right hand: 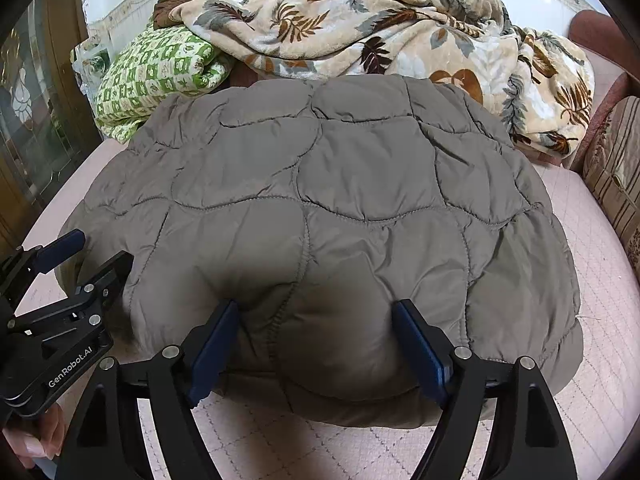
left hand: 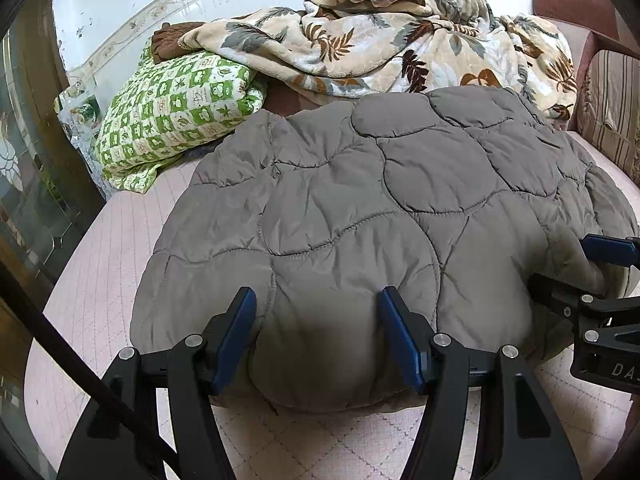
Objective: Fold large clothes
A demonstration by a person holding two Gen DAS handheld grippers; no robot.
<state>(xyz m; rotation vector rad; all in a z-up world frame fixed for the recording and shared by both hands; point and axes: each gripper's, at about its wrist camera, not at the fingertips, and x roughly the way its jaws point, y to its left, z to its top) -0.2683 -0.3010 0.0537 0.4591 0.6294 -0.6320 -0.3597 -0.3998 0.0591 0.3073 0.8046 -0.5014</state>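
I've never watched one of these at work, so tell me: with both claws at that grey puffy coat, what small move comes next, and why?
Probably close both. The left gripper and right gripper each stand open with the near edge of the grey quilted padded jacket bulging between their blue pads, so neither holds it yet. Once pinched, that edge could be lifted and folded away.

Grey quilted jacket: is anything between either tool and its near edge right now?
Nothing visible. The left tool and right tool both sit open, straddling the near edge of the grey quilted jacket. The floral blanket and green patterned quilt lie beyond it, at the back of the bed.
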